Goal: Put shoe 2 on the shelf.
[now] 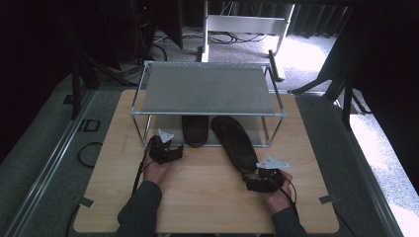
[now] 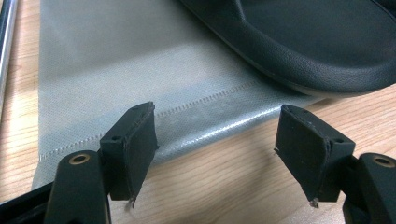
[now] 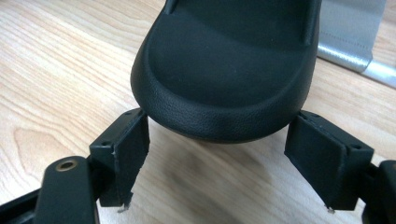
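Two black slippers lie at a two-tier rack (image 1: 143, 111) with grey fabric shelves. One slipper (image 1: 195, 129) rests on the lower shelf (image 2: 116, 70). The other slipper (image 1: 237, 143) lies slantwise, one end under the rack and the rest out on the wooden table (image 1: 197, 197). My right gripper (image 1: 267, 178) is at that slipper's near end. In the right gripper view its open jaws (image 3: 222, 135) flank the rounded end (image 3: 224, 60), their tips just at its edge. My left gripper (image 1: 165, 150) sits at the shelf's front edge, open (image 2: 215, 126) over fabric and wood, with the shelf's slipper (image 2: 303, 46) ahead to the right.
The rack's top shelf (image 1: 207, 89) is bare and overhangs the slippers. Metal rack posts (image 1: 134, 126) stand left of my left gripper. Cables (image 1: 89, 153) trail off the table's left side. Beyond the table are dark stands and a white desk frame (image 1: 244, 24).
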Motion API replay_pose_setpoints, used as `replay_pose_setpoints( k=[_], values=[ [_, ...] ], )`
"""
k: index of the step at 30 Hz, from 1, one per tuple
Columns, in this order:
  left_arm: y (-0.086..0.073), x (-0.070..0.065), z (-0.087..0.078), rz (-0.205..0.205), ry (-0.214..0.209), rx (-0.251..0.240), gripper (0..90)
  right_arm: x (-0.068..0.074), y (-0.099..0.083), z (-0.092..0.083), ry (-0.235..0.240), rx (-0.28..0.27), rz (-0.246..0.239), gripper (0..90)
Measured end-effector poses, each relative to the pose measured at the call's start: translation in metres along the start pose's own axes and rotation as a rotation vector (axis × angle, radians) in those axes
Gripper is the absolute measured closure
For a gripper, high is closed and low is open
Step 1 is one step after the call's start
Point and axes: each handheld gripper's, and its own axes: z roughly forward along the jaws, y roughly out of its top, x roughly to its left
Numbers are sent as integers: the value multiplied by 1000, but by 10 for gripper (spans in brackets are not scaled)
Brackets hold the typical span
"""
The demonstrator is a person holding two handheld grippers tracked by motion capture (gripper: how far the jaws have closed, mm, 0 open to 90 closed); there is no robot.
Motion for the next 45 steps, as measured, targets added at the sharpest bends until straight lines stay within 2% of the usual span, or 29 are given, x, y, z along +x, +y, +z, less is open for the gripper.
replay_pose_setpoints(
  k=[4,10,12,21,22,26,28,30,33,35,36,42,45],
  values=[
    [0,0,0,-1,0,0,299,5,3,0,12,-17,-2,237],
    [0,0,0,-1,-1,0,299,10,4,3,30,-13,0,256],
    [0,0,0,-1,-1,0,298,13,5,4,60,-12,-16,301],
    [0,1,0,-3,-5,-1,299,21,9,9,100,-14,-35,341],
    [0,1,0,-3,-5,-2,299,24,10,10,121,-15,-51,384],
    [0,1,0,-7,-8,-2,298,31,13,13,162,-23,-68,367],
    [0,1,0,-7,-9,-3,299,34,15,15,134,-29,-59,313],
    [0,1,0,-7,-9,-3,299,34,17,16,140,-39,-42,296],
    [0,1,0,-7,-9,-3,299,38,21,19,130,-35,-65,295],
    [0,1,0,-7,-9,-3,299,41,23,22,100,-34,-82,309],
    [0,1,0,-7,-9,-3,299,42,25,23,86,-35,-80,317],
    [0,2,-1,-11,-15,-5,299,37,32,29,79,-41,-58,318],
    [0,2,-1,-11,-16,-5,299,35,36,34,68,-33,-66,335]
  ],
)
